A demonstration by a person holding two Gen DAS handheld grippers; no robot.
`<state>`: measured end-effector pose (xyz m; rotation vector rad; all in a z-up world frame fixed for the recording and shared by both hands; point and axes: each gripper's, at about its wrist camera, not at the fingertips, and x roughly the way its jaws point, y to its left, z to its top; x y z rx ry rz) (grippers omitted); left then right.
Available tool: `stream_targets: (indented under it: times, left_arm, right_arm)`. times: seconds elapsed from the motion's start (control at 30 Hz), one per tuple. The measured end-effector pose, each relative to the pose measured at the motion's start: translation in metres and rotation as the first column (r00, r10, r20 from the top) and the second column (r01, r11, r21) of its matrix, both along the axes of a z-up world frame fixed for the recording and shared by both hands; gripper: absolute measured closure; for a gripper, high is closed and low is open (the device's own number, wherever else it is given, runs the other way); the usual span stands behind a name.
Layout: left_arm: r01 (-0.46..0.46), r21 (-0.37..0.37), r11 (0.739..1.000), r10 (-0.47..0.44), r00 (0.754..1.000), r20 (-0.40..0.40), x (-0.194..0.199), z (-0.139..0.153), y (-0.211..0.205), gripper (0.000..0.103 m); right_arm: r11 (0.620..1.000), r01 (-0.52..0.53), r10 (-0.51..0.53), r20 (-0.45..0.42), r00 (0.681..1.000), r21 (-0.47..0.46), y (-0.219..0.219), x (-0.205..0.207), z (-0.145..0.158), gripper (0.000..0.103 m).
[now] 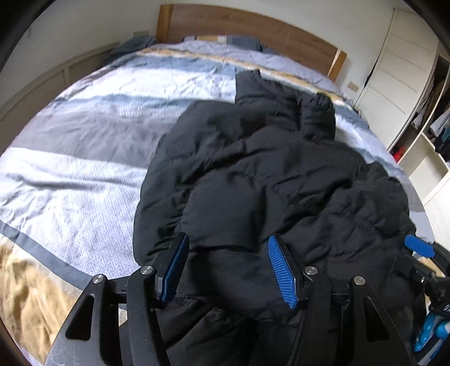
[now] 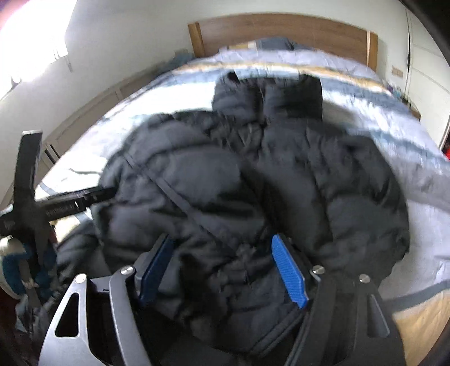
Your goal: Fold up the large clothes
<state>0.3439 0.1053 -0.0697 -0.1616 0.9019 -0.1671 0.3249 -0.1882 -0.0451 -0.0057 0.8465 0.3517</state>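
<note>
Two blue-padded fingers of the left gripper [image 1: 227,253] are standing wide apart in the left wrist view, with a fold of the black puffer jacket [image 1: 264,174] bulging up between them — the pads are not pressing it. That jacket is lying crumpled on the right half of the striped bedspread [image 1: 84,146], its far end reaching toward the wooden headboard [image 1: 247,25]. At the lower right edge, part of the right gripper [image 1: 419,245] is showing beside the jacket.

From the right wrist, blurred by motion, the right gripper [image 2: 225,253] is also spreading its fingers wide, jacket [image 2: 253,169] fabric heaped between them. At the left, the left gripper [image 2: 81,200] is poking against the jacket's edge.
</note>
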Motion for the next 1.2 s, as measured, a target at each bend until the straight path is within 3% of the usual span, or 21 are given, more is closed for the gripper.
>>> stream_targets:
  times: [0.13, 0.33, 0.43, 0.63, 0.83, 1.2]
  left_arm:
    - [0.010, 0.019, 1.000, -0.010, 1.000, 0.019, 0.000, 0.000, -0.007, 0.044]
    - [0.004, 0.056, 0.998, -0.003, 1.000, -0.015, 0.000, -0.023, -0.019, 0.042]
    - [0.005, 0.081, 0.997, -0.004, 1.000, -0.009, -0.002, -0.020, -0.023, 0.042]
    - [-0.009, 0.120, 0.993, 0.006, 1.000, 0.024, -0.018, -0.013, -0.029, 0.042]
    - [-0.007, 0.131, 0.991, 0.001, 0.999, 0.045, -0.034, -0.005, -0.037, 0.041]
    - [0.050, 0.161, 0.986, -0.071, 0.989, 0.128, -0.089, 0.031, -0.060, 0.025]
  right_arm:
    - [0.999, -0.035, 0.035, 0.021, 0.999, -0.020, 0.017, 0.015, 0.007, 0.031]
    - [0.996, -0.034, 0.031, -0.038, 0.999, -0.088, 0.026, 0.038, -0.034, 0.031]
    - [0.997, -0.027, 0.024, -0.043, 0.999, -0.077, 0.023, 0.036, -0.036, 0.031]
    - [0.997, -0.028, 0.029, 0.006, 1.000, -0.074, 0.011, 0.003, -0.016, 0.031]
    - [0.997, 0.017, -0.020, -0.038, 0.999, -0.075, -0.015, -0.026, -0.029, 0.031]
    - [0.991, 0.126, -0.128, -0.052, 0.990, -0.040, -0.048, -0.070, -0.017, 0.031]
